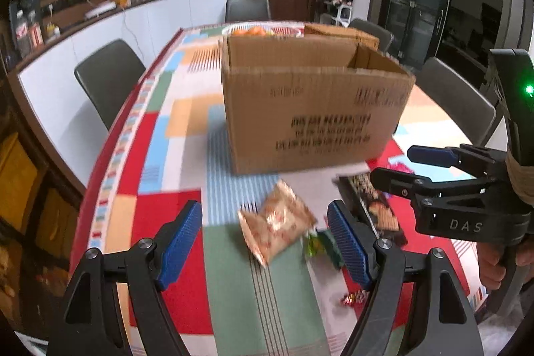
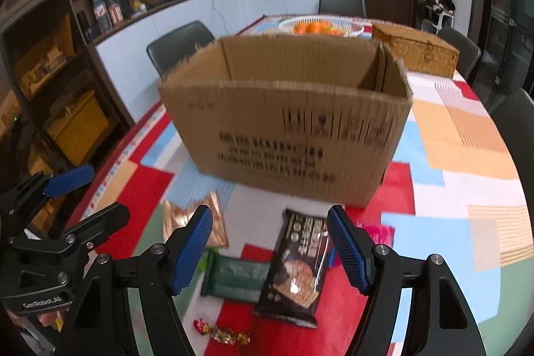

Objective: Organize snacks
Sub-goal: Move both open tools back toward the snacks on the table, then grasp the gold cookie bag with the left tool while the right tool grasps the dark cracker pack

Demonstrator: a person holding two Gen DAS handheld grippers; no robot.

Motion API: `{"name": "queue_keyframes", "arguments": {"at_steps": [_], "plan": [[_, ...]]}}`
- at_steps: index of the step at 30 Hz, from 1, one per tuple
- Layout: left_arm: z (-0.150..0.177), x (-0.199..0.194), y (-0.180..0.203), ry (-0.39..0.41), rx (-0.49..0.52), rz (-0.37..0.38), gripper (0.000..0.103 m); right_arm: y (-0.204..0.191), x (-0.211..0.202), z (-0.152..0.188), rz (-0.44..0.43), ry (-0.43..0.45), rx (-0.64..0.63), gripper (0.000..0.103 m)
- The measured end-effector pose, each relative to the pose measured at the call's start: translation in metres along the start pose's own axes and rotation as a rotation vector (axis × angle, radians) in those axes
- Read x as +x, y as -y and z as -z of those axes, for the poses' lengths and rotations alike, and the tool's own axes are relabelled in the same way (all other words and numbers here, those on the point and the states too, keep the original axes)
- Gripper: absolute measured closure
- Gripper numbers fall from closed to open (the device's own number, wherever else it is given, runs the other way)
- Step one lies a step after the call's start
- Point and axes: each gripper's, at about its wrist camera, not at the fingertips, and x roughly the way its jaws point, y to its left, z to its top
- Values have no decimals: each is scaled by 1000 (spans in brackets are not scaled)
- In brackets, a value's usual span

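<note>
An open cardboard box [image 1: 313, 109] [image 2: 287, 129] stands on the patchwork tablecloth [image 1: 187, 155]. Snacks lie in front of it. My left gripper [image 1: 265, 239] hovers open above a tan packet [image 1: 277, 222] [image 2: 190, 222], whose pads do not touch it. Beside it are a green packet [image 1: 320, 247] [image 2: 237, 279] and a black biscuit packet [image 1: 377, 206] [image 2: 297, 269]. My right gripper [image 2: 270, 242] [image 1: 395, 164] is open over the black packet, with no contact. Wrapped candies [image 2: 227, 334] [image 1: 355, 297] lie nearest. The left gripper [image 2: 103, 192] shows at the left edge of the right wrist view.
A pink packet [image 2: 380, 232] lies right of the black one. Behind the box are a white basket of oranges [image 2: 320, 25] and a wicker case [image 2: 414, 52]. Dark chairs [image 1: 106, 79] [image 2: 180, 45] ring the table. A counter and shelves line the left wall.
</note>
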Motion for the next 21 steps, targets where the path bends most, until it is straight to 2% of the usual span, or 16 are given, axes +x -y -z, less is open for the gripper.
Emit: {"name": "queue_keyframes", "arguments": {"at_steps": [10, 17, 21], "plan": [[28, 27, -2, -88, -19, 37, 26, 6, 22, 30, 11, -116, 35, 31], [25, 47, -9, -80, -16, 32, 26, 16, 47, 41, 31, -185, 93, 31], [23, 64, -12, -88, -28, 74, 26, 23, 59, 40, 40, -210, 126, 31]]}}
